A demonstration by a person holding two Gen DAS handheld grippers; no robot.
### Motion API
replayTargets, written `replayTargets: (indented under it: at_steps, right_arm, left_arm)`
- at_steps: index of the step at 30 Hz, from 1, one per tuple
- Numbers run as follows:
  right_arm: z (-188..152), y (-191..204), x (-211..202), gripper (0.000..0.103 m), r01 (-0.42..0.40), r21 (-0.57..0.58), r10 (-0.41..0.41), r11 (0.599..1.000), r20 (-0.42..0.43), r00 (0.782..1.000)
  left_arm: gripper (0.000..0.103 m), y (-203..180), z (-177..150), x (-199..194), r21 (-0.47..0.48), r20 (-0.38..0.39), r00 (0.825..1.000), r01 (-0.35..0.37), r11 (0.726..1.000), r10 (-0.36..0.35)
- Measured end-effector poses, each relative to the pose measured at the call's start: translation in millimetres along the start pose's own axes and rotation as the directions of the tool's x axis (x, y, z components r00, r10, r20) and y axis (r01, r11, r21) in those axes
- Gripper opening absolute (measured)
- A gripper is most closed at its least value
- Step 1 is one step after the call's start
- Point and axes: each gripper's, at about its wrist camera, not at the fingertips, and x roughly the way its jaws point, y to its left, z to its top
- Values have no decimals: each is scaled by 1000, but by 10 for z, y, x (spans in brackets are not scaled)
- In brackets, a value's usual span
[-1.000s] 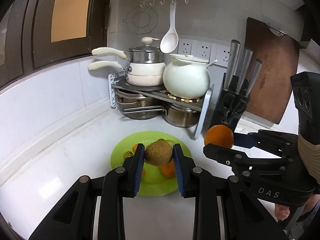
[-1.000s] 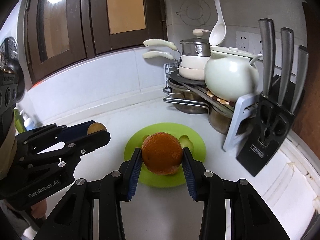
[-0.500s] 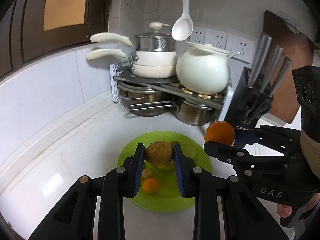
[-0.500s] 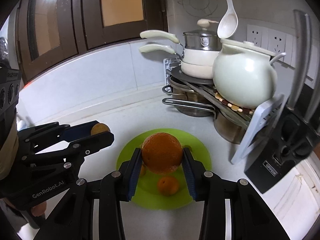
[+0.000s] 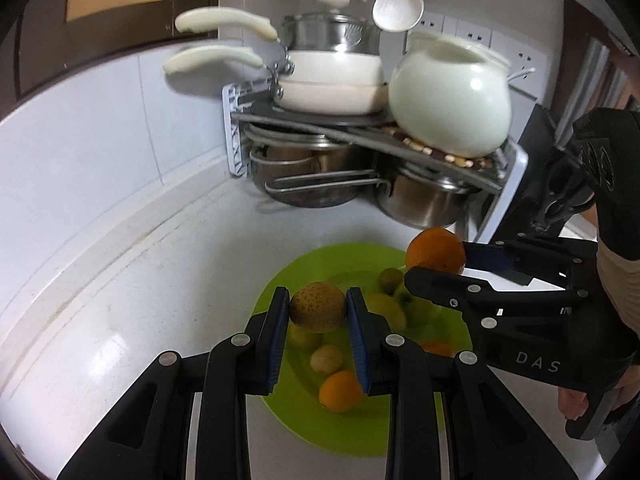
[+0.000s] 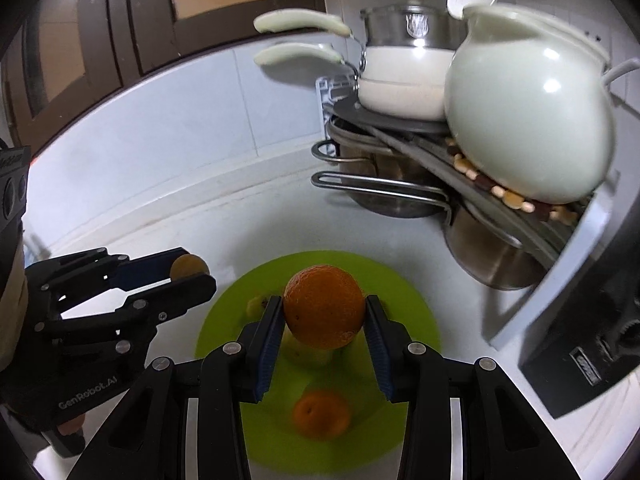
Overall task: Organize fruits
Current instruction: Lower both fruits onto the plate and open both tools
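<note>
My left gripper (image 5: 318, 306) is shut on a brown pear-like fruit (image 5: 318, 306) and holds it above the green plate (image 5: 360, 424). My right gripper (image 6: 324, 308) is shut on a large orange (image 6: 324, 306) above the same plate (image 6: 408, 308); it shows at the right of the left wrist view (image 5: 436, 250). The plate holds several small fruits, among them a small orange (image 5: 340, 390), a pale round fruit (image 5: 327, 359) and green ones (image 5: 390, 278). The left gripper with its fruit (image 6: 188, 266) shows at the left of the right wrist view.
A corner rack (image 5: 360, 124) with white pans (image 5: 328, 80), a white pot (image 5: 450, 100) and steel pots (image 5: 420, 204) stands behind the plate. A black knife block (image 6: 592, 328) stands at the right. A white ladle (image 5: 398, 0) hangs above. White tiled walls enclose the counter corner.
Both grippers have moved forward and down toward the plate and the rack, each still holding its fruit. More of the plate's fruits are in view.
</note>
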Motion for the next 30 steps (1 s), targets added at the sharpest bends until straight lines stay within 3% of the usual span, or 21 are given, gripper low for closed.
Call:
replayTargets:
  at_steps: [17,20,23,30]
  right_arm:
    - [123,-111,617,41,-15,25,17,1000,-63,998]
    - [118,-120,644,42,-12,22,13,1000,-68,998]
    - [116,-124,626,49,-3,26,5,1000,-68,998]
    - [77,-118,439,49,9,45,-7,999,-48,999]
  left_arm:
    - [29,80,-9,541,51,-80,997,21,998,-16]
    - [30,80,-31,555,51,-85,996,22,998,-17]
    - [34,95,-32,537,37,-83,996,19,999,-16]
    - [37,116,-43,290,-1,-56,998,-15,1000,15]
